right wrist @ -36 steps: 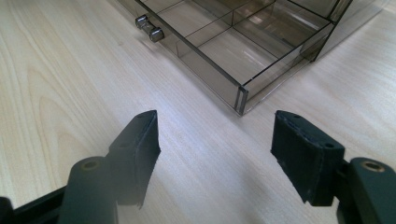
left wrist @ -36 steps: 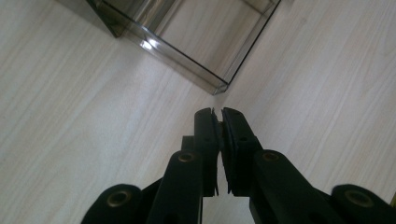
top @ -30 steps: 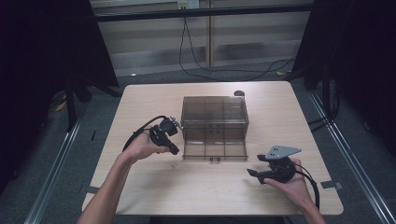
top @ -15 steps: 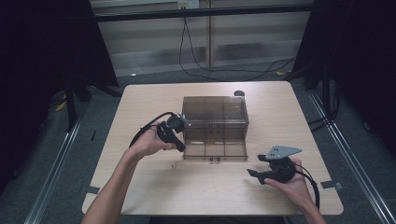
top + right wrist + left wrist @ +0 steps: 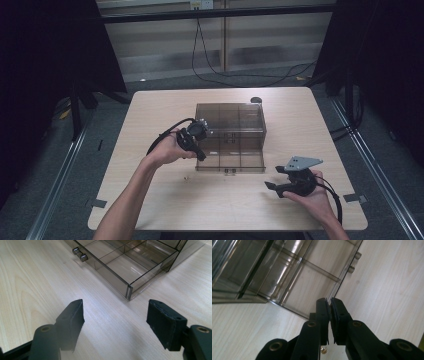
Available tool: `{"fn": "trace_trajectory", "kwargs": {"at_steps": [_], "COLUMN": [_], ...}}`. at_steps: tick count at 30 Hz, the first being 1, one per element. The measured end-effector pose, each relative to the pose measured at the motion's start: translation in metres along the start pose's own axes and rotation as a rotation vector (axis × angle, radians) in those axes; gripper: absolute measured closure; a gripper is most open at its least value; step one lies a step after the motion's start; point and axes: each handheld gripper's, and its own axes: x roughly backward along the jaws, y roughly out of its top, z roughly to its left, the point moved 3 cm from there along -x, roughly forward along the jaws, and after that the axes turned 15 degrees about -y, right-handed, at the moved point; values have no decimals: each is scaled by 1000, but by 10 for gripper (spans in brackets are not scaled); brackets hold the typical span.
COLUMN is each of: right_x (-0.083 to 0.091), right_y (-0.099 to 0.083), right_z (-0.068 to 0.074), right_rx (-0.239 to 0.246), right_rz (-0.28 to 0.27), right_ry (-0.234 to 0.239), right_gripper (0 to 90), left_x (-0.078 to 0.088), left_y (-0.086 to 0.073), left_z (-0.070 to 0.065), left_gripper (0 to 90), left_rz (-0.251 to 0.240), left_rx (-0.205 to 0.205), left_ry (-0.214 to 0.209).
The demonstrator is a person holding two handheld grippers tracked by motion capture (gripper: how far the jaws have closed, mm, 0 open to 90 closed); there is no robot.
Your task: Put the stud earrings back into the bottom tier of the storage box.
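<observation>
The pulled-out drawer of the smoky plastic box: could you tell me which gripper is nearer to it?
Left. The left gripper hangs shut at the drawer's left edge; the right gripper sits open on the table, off its front right corner.

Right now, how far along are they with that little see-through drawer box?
Done: the bottom drawer of the smoky plastic box is pulled out, its compartments looking bare. In hand: the left tool, jaws shut, is over the drawer's left end; whether it holds anything I cannot tell. A small brass piece lies on the table. The right tool waits open.
</observation>
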Motion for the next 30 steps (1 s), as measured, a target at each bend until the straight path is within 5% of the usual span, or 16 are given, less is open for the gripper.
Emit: {"fn": "trace_trajectory", "kwargs": {"at_steps": [30], "right_x": [1], "right_y": [-1], "right_z": [0], "right_rx": [0], "right_rz": [-2], "right_ry": [-1], "right_gripper": [291], "left_x": [-25], "left_y": [45], "left_z": [-11], "left_gripper": [853], "left_rz": [43], "left_rx": [-63], "left_ry": [-27]}}
